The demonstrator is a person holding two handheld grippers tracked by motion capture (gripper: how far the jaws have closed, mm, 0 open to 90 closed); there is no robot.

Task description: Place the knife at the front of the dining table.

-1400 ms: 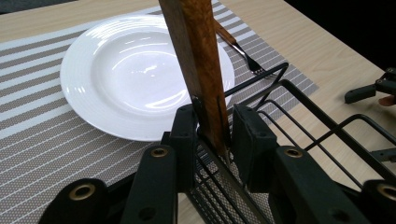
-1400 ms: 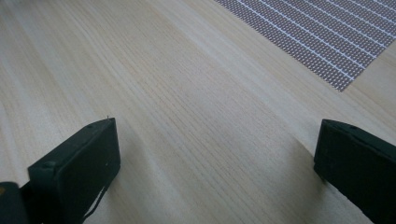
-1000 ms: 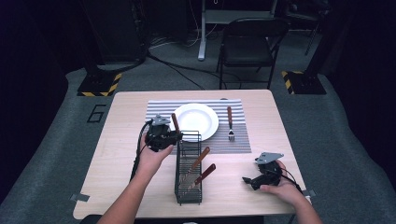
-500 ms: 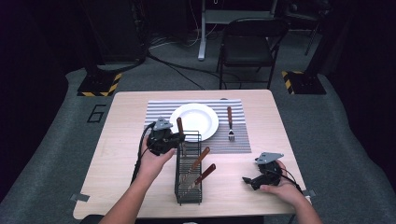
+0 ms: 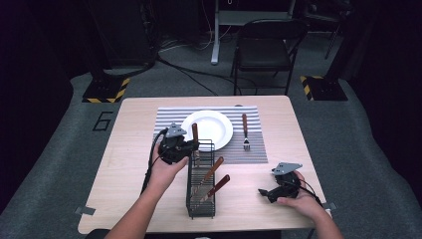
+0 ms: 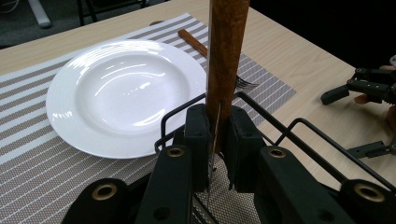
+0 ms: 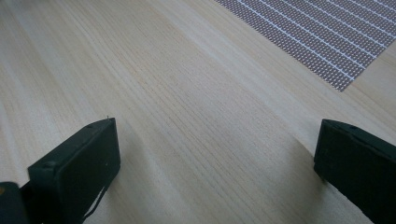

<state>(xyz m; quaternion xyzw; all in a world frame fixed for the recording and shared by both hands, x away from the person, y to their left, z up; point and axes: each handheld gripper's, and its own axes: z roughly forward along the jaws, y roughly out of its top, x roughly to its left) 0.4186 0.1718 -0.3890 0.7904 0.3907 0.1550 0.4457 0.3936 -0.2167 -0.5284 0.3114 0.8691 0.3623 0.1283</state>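
Left gripper [image 6: 215, 135]: jaws clamped on a wooden-handled utensil [image 6: 226, 60], thin metal shank pinched between the pads, handle upright above them. Held over the far end of the wire caddy [image 5: 201, 181], beside the white plate [image 5: 211, 128]. Utensil type, probably a knife, unclear. Right gripper [image 7: 215, 172]: jaws wide apart, nothing between, low over the bare table [image 7: 187, 93].

A large pale numeral "6" [image 5: 102, 121] is marked on the grey floor, just off the table's edge, to the left of and beyond the left gripper [image 5: 191, 146]; nothing else is readable
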